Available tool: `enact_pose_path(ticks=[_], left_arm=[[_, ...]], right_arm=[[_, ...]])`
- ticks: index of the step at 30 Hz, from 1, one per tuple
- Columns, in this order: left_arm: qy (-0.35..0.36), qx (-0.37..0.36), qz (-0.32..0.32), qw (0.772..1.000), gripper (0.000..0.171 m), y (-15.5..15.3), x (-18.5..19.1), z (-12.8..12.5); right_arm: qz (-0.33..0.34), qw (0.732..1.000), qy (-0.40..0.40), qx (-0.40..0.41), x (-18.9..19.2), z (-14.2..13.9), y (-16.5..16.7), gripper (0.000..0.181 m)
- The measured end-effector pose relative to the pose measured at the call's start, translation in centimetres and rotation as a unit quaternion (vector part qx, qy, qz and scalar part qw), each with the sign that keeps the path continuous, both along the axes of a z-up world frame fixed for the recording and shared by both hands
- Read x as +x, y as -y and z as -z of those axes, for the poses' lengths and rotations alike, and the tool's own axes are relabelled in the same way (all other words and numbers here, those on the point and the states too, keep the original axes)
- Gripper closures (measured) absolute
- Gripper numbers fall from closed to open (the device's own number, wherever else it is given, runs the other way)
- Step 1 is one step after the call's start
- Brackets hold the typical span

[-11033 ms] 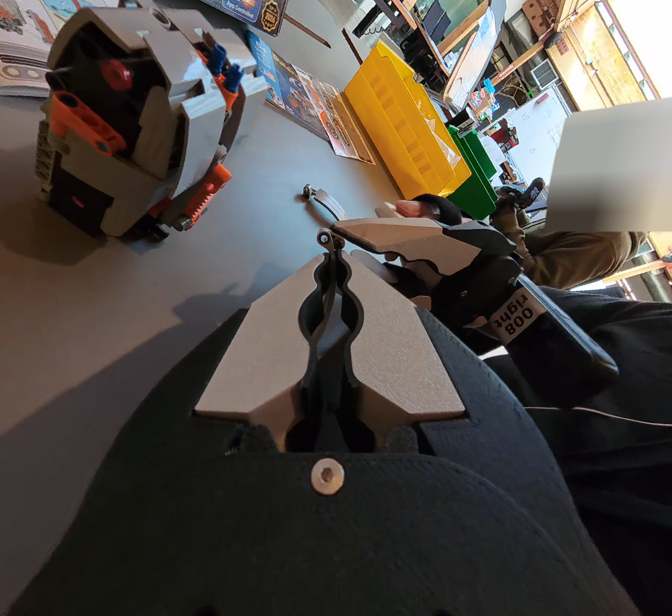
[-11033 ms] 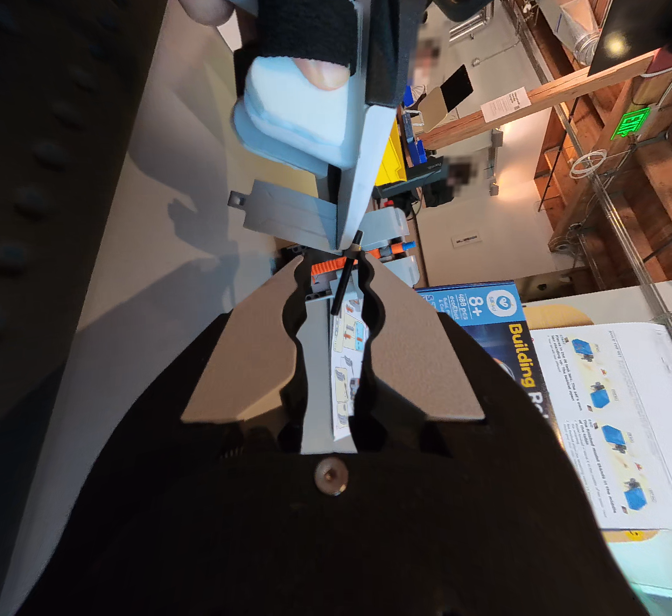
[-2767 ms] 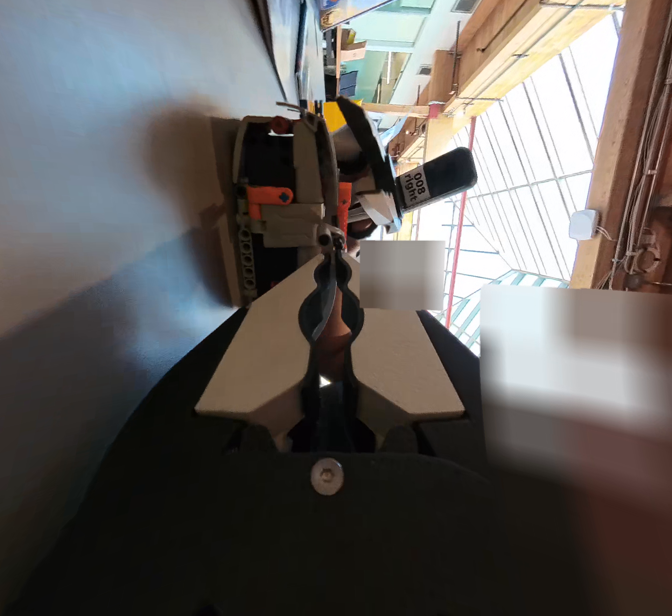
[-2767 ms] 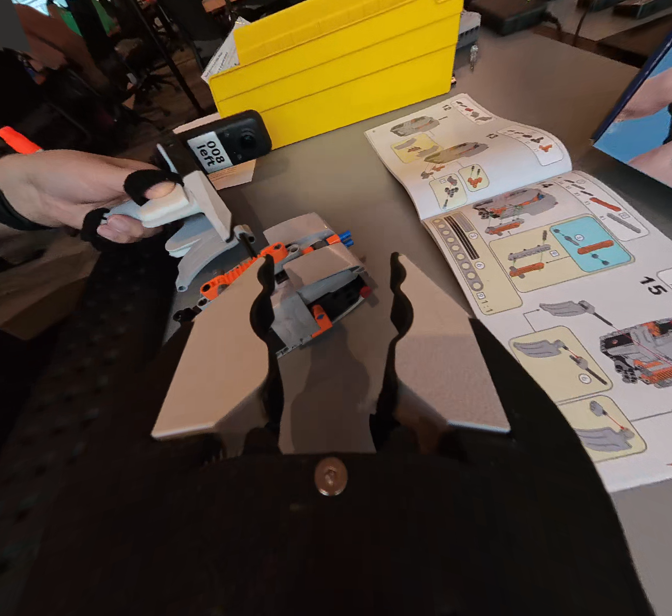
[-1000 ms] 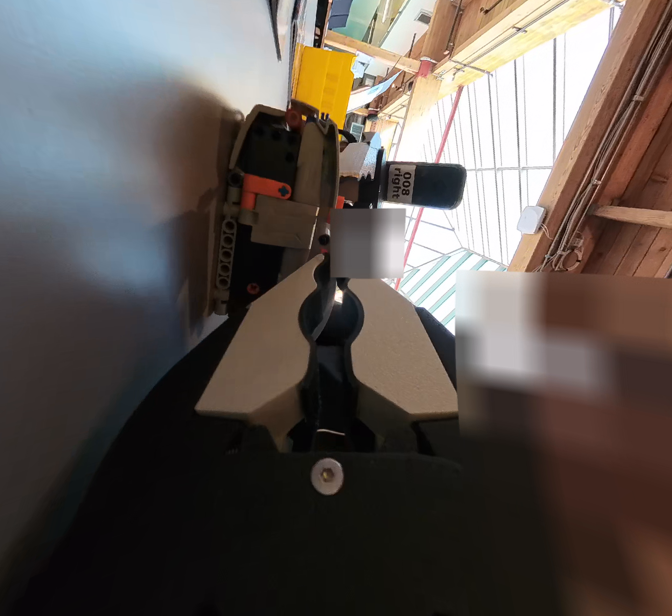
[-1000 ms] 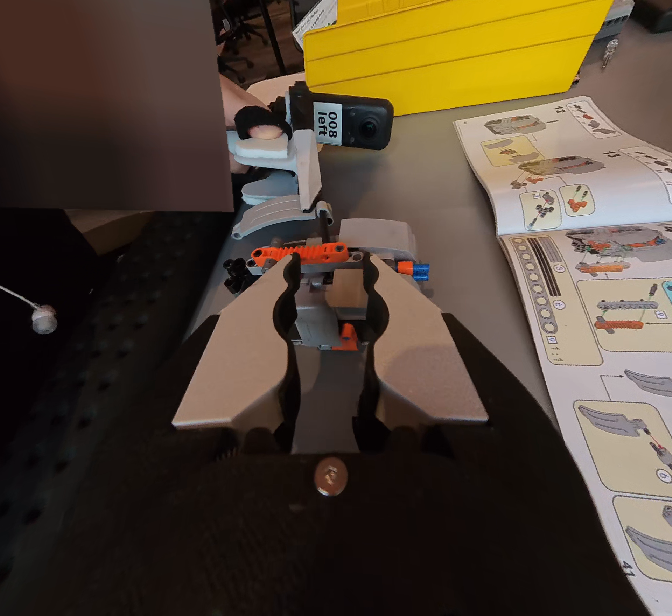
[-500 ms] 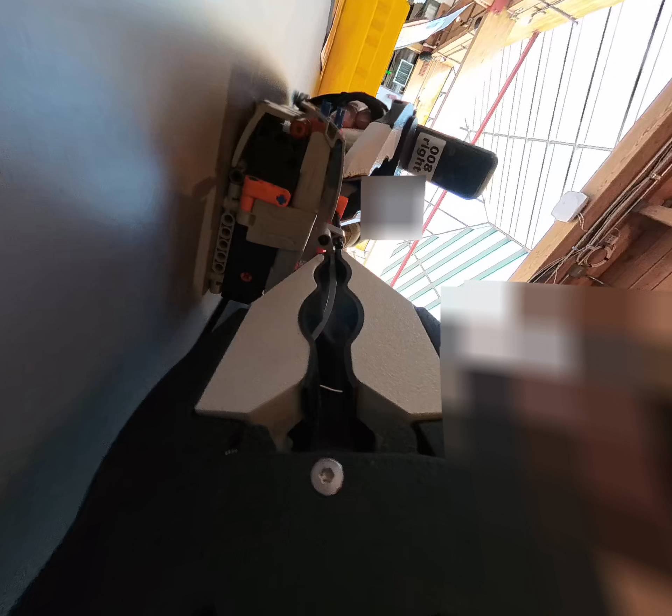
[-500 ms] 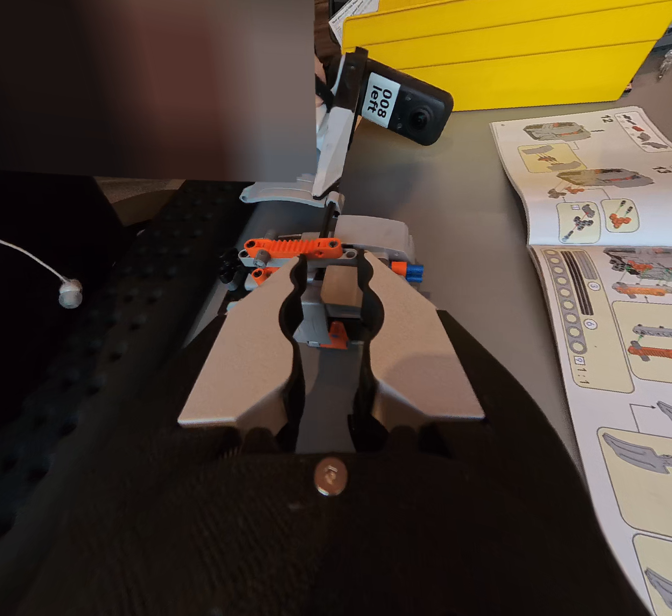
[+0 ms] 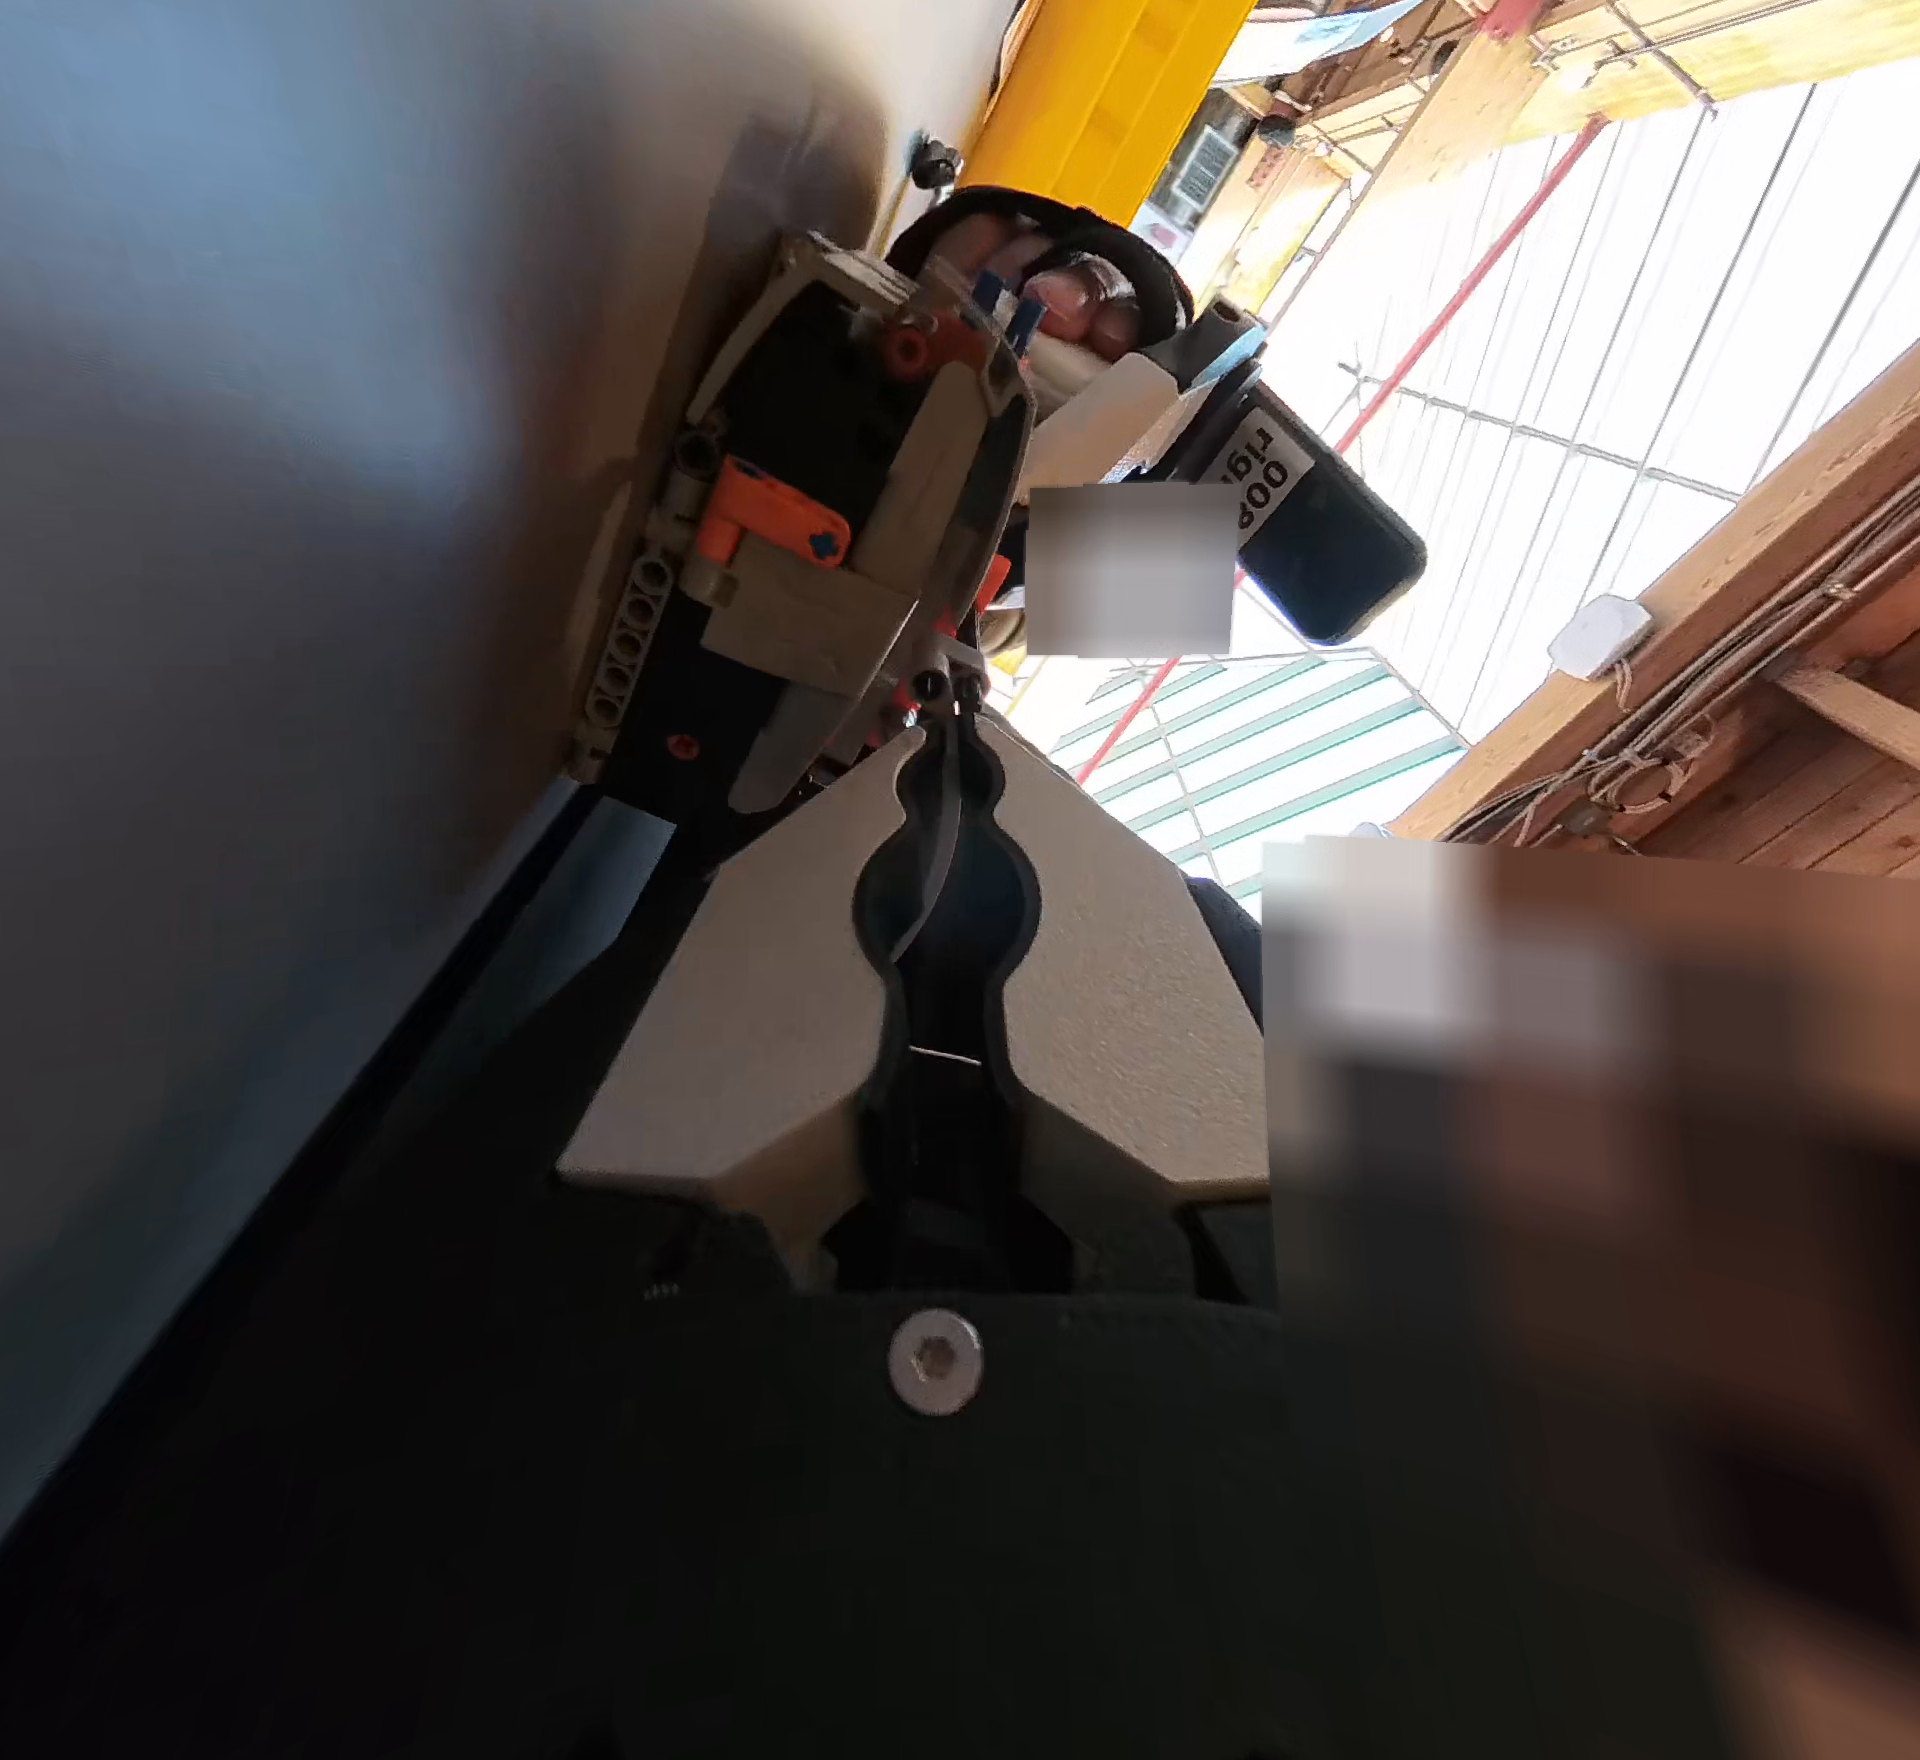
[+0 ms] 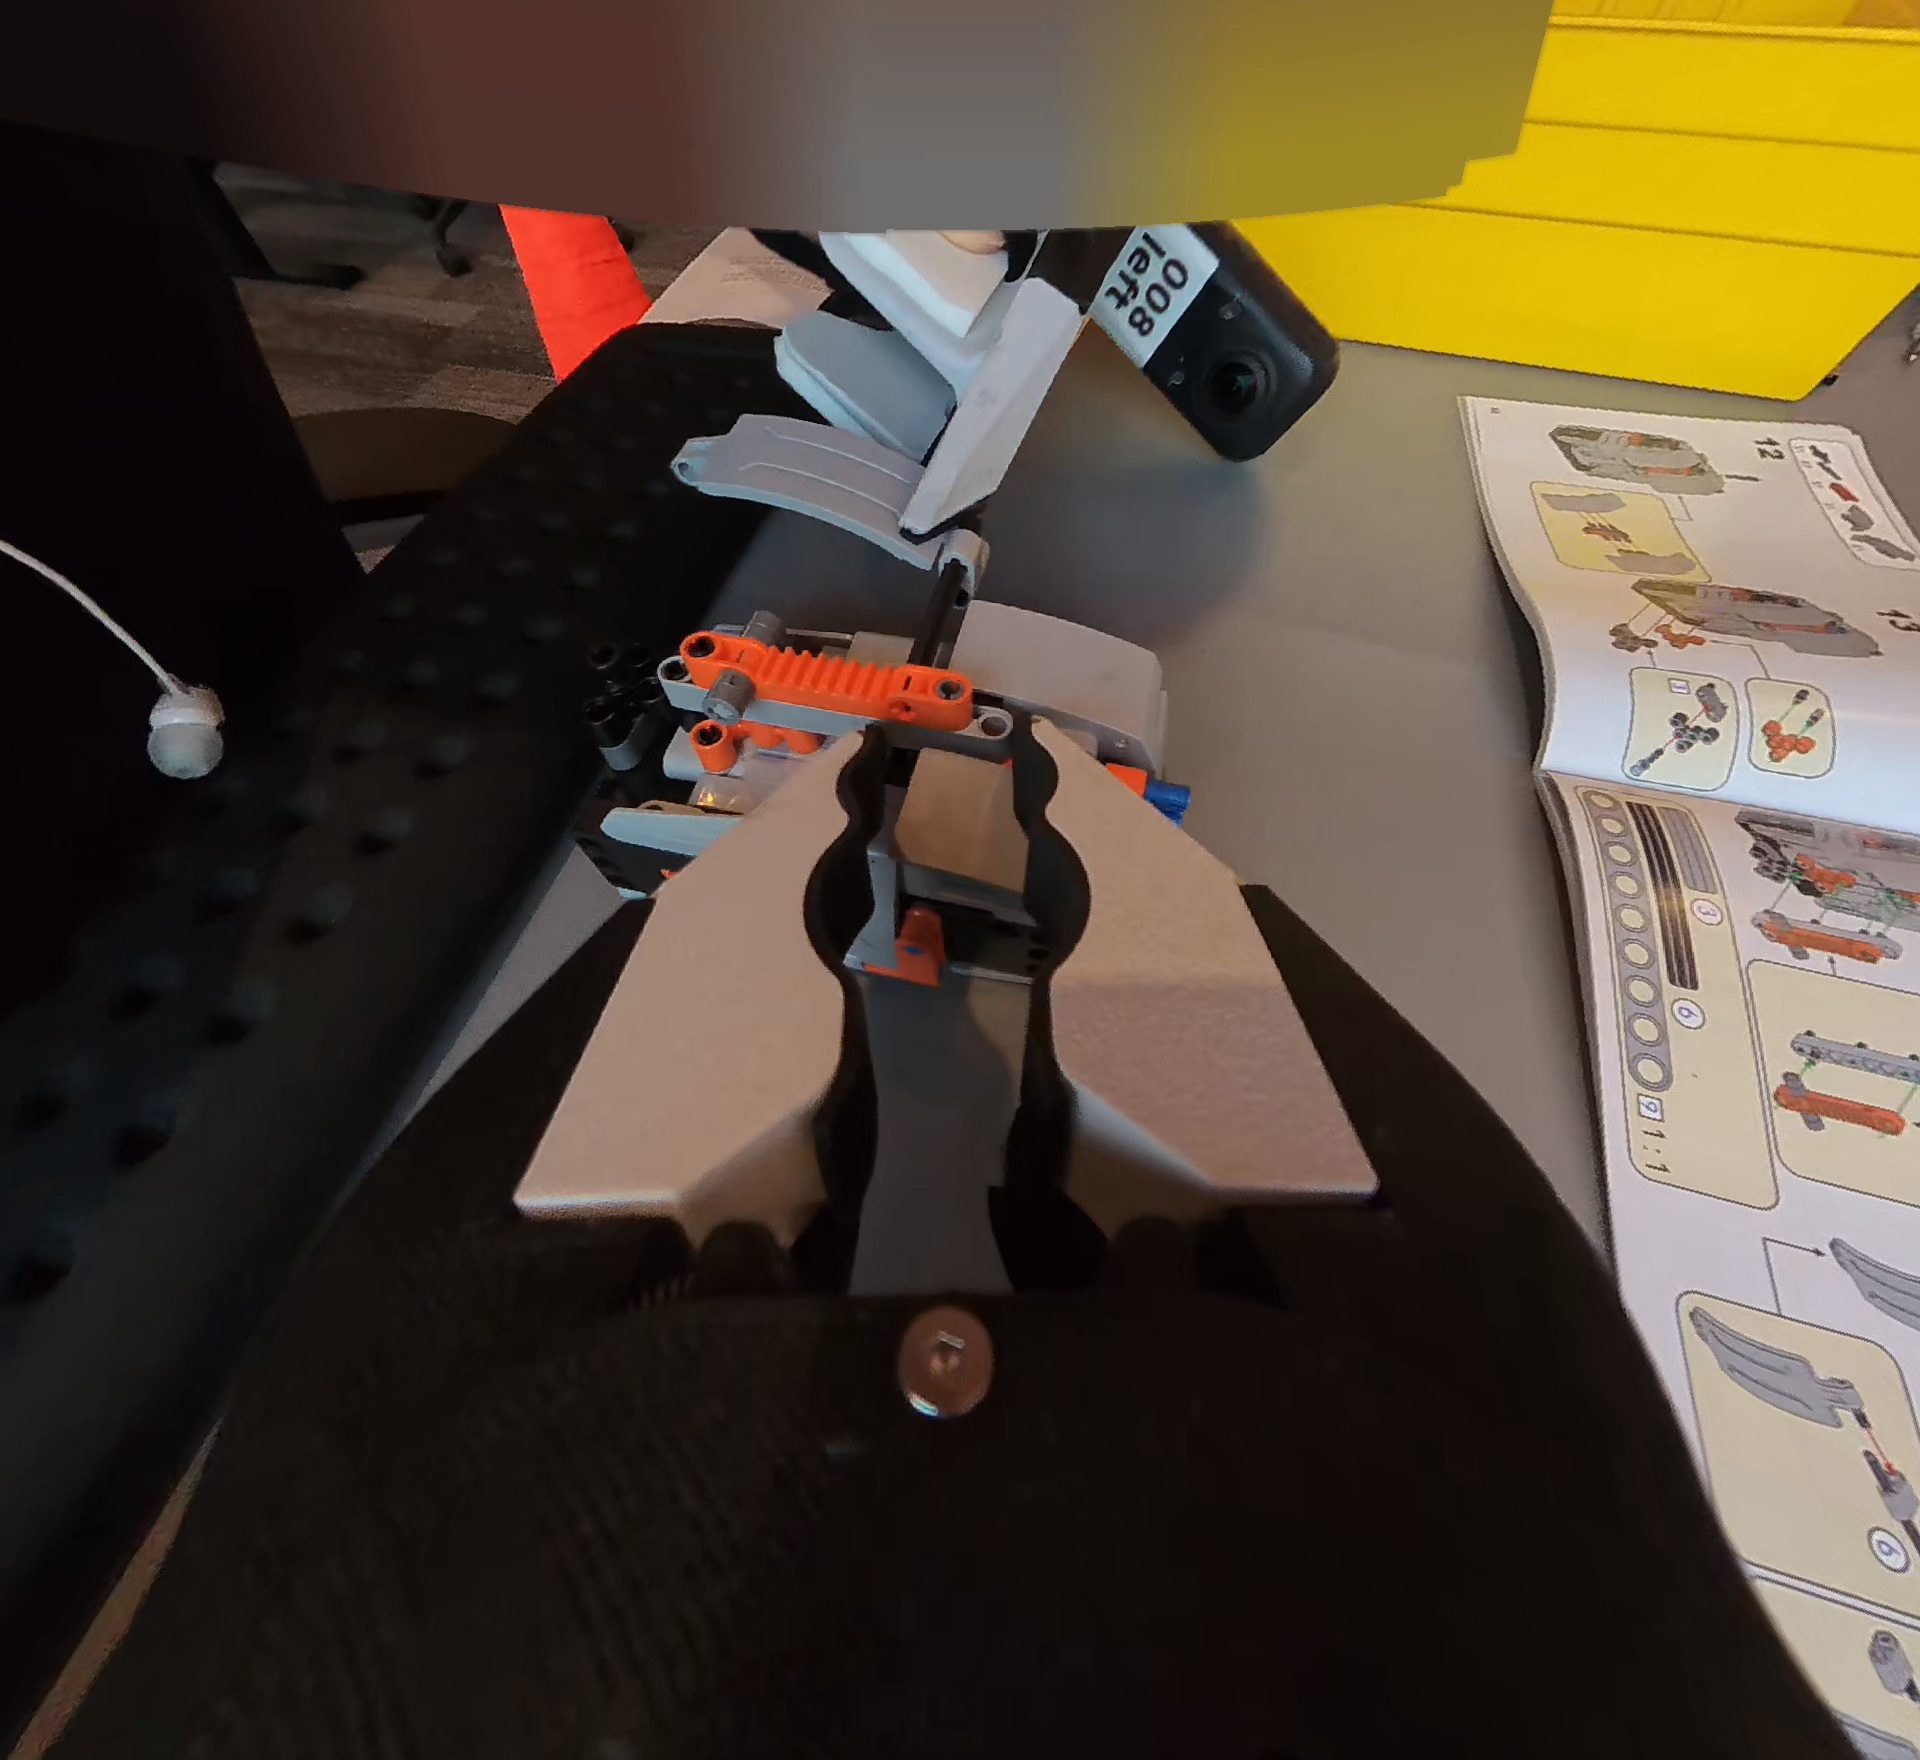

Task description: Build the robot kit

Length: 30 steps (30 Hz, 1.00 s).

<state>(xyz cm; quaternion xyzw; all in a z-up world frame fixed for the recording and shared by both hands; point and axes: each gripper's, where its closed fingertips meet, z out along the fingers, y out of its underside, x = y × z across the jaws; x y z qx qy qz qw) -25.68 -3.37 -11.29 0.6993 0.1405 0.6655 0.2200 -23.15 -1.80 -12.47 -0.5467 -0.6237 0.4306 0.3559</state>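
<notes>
Right wrist view: a half-built toy model of grey, black and orange plastic bricks (image 10: 914,744) sits on the grey table (image 10: 1351,630), near the edge closest to the person. The right gripper (image 10: 951,744) has its two grey fingers clamped on the sides of the model's near end, steadying it against the table.

Above the model, the left gripper (image 10: 940,521) is pinched tight on a curved light-grey plastic panel (image 10: 810,489) with a thin black axle (image 10: 940,614) at its end. The axle points down and meets the top of the model just behind a toothed orange bar (image 10: 826,676). From the left wrist view, the left gripper (image 9: 948,723) shows its fingers closed on the panel's thin edge, right beside the model (image 9: 821,505).

Judging from this, a good fit calls for keeping the axle in line with its hole, pressing straight down gently, and keeping the right grip firm so the model does not slide.

Further out, an open paper instruction booklet (image 10: 1745,879) lies to the right, a yellow plastic bin (image 10: 1662,204) stands behind, and a white cable with an earbud (image 10: 185,742) hangs at the left.
</notes>
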Motion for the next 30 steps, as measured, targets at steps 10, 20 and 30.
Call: enact_pose_path(ticks=[10, 20, 30], left_arm=[[-0.015, 0.064, 0.010, 0.998, 0.171, 0.44, 0.05, 0.23], [0.004, 0.048, -0.013, 0.999, 0.170, 0.57, 0.16, 0.53], [0.015, 0.035, 0.014, 0.999, 0.171, 0.34, 0.18, 0.52]], right_arm=[[-0.013, 1.000, -0.007, -0.004, 0.00, 0.05, 0.37, 0.160], [-0.006, 1.000, -0.002, 0.007, 0.02, 0.08, 0.50, 0.160], [-0.016, 1.000, 0.002, 0.014, 0.00, 0.06, 0.56, 0.161]])
